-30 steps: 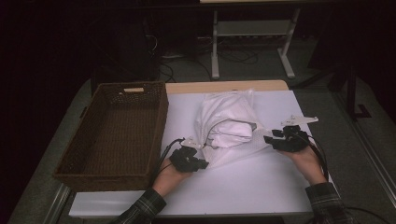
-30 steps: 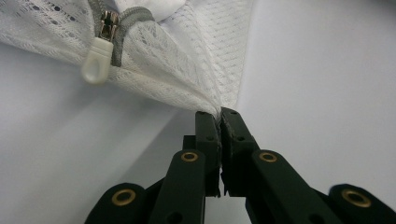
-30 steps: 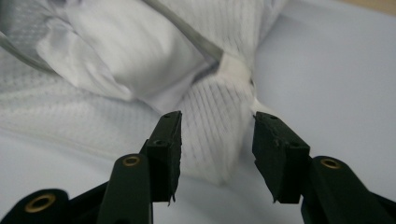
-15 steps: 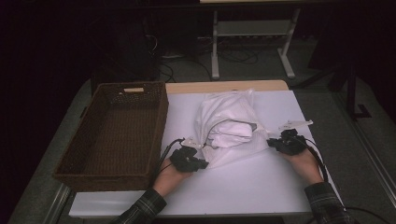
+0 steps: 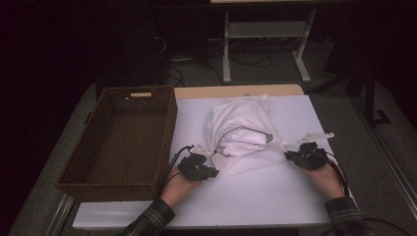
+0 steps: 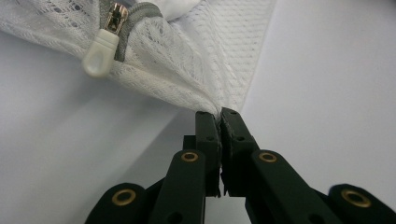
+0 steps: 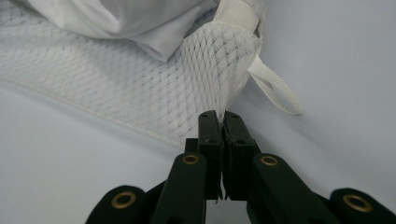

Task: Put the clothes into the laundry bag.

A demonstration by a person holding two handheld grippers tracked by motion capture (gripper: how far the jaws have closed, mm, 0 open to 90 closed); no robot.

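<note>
Both near corners of the white mesh laundry bag [image 5: 246, 147] are now pinched. Left gripper [image 5: 209, 172] is clenched on the mesh beside the grey zip with its cream pull tab [image 6: 99, 49]; right gripper [image 5: 290, 156] has just closed on the mesh by the white webbing loop [image 7: 275, 86]. Bag lies flat at mid-table on the white tabletop [image 5: 255, 196], white cloth [image 5: 243, 120] inside. Farther left, the brown wicker basket [image 5: 162, 123] holds nothing. Judgement: grasp done; lifting and moving the bag remain.
</note>
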